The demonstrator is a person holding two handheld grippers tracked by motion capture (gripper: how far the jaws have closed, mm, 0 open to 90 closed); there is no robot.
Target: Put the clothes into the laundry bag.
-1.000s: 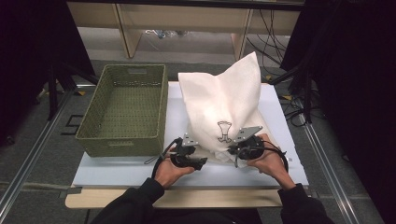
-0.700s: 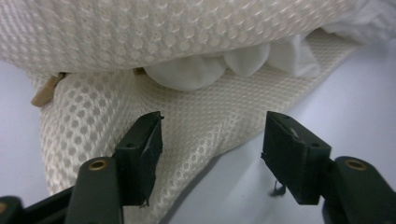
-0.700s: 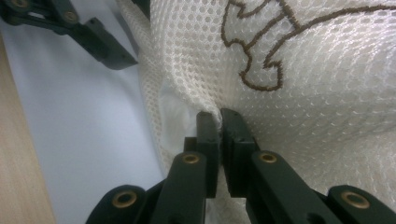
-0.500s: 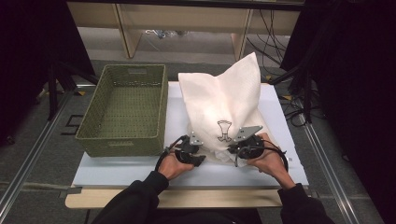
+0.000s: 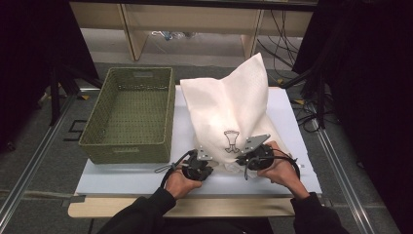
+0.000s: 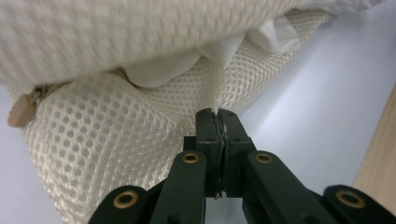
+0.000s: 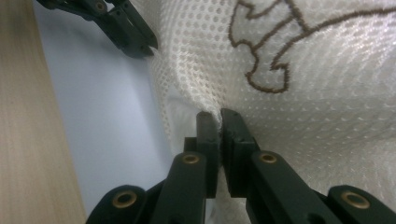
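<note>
Closing just now, left claw [image 6: 218, 113] joins right claw [image 7: 219, 114] pinching mesh bag [image 5: 229, 105]; green basket [image 5: 129, 151] beside.

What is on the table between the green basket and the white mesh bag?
Nothing: the high view shows bare white table between the green basket and the white mesh bag.

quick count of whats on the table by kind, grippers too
mesh bag: 1
basket: 1
grippers: 2, the left gripper and the right gripper, each shut on the bag's near edge
total: 4
</note>
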